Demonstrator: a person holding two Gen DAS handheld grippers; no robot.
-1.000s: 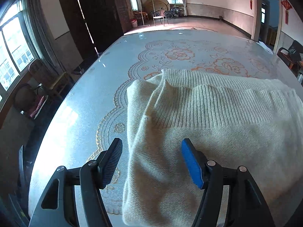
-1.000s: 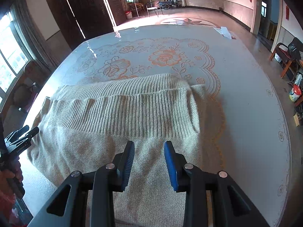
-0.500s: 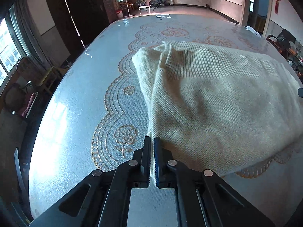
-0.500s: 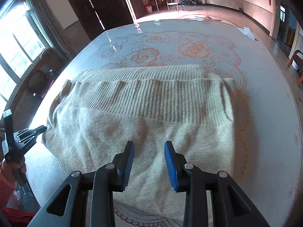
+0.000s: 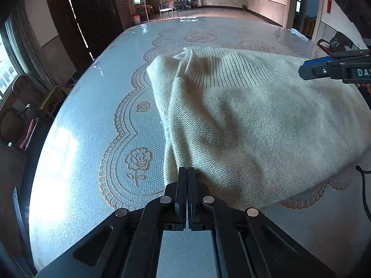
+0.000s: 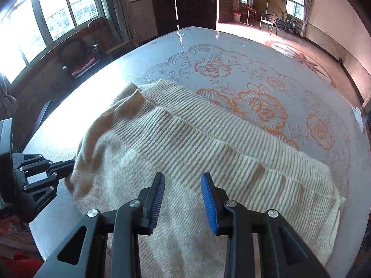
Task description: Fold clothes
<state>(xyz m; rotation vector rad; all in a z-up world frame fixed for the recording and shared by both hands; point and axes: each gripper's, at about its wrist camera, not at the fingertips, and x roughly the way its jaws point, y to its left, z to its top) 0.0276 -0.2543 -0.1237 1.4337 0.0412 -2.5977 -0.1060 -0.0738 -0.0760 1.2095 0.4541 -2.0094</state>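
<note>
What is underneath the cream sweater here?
The sweater lies on a lace-patterned tablecloth whose floral border shows around it. Anything else beneath is covered by the knit.

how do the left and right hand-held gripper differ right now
The left hand-held gripper has its jaws pressed together at the cream sweater's near edge, seemingly pinching it; the right hand-held gripper has its jaws spread apart with nothing between them. The left sits at the sweater's corner, the right over its middle. Both have black frames and blue ribbed pads, above the floral tablecloth.
</note>
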